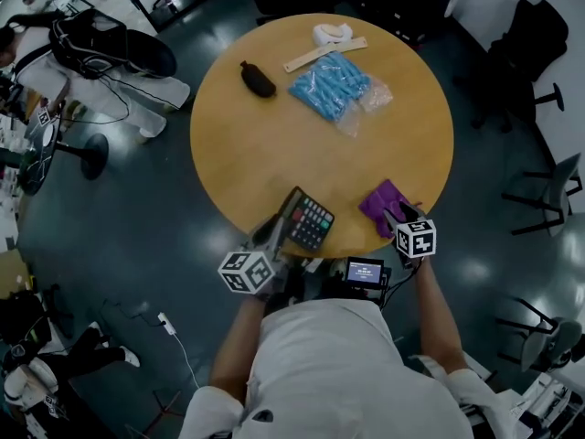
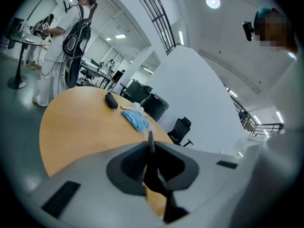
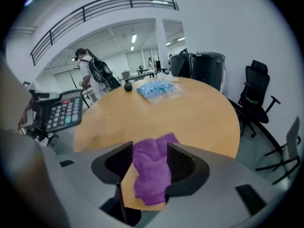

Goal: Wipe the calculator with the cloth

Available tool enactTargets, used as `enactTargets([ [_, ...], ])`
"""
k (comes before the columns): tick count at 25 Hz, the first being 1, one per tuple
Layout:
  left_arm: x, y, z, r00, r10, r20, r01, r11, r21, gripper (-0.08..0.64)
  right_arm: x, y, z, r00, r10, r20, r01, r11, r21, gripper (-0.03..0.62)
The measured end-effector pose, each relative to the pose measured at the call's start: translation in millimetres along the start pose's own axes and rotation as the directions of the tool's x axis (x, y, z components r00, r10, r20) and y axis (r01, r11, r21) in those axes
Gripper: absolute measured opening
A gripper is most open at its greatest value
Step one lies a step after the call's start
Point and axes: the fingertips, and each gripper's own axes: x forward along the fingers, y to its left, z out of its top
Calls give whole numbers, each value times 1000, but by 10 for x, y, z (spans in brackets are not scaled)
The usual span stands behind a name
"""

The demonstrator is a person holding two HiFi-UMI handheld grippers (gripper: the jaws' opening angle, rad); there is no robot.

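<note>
My left claw is clamped on the edge of the calculator, holding it tilted at the near rim of the round wooden table. My right claw has its jaws wide apart, straddling the purple cloth, which lies crumpled on the table's near edge, just right of the calculator

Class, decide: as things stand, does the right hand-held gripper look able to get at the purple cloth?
Probably yes: the right hand-held gripper is open, with the purple cloth already between its jaws, nothing blocking.
</note>
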Motion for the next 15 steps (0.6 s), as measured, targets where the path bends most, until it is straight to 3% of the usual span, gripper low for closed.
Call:
enactTargets([
  [6, -193, -8, 108, 999, 20, 42, -19, 1000, -23, 49, 410, 0, -543, 973, 26, -229, -39, 998, -54, 264],
  [9, -233, -1, 168, 998, 17, 55, -16, 999, -29, 49, 543, -17, -669, 952, -11, -305, -18, 996, -91, 267],
  [12, -247, 34, 181, 998, 25, 60, -23, 999, -37, 49, 656, -66, -755, 933, -63, -355, 19, 992, -127, 265],
  [15, -264, 35, 206, 997, 25, 74, -22, 999, -44, 49, 678, -91, -747, 933, -76, -352, 33, 991, -127, 261],
])
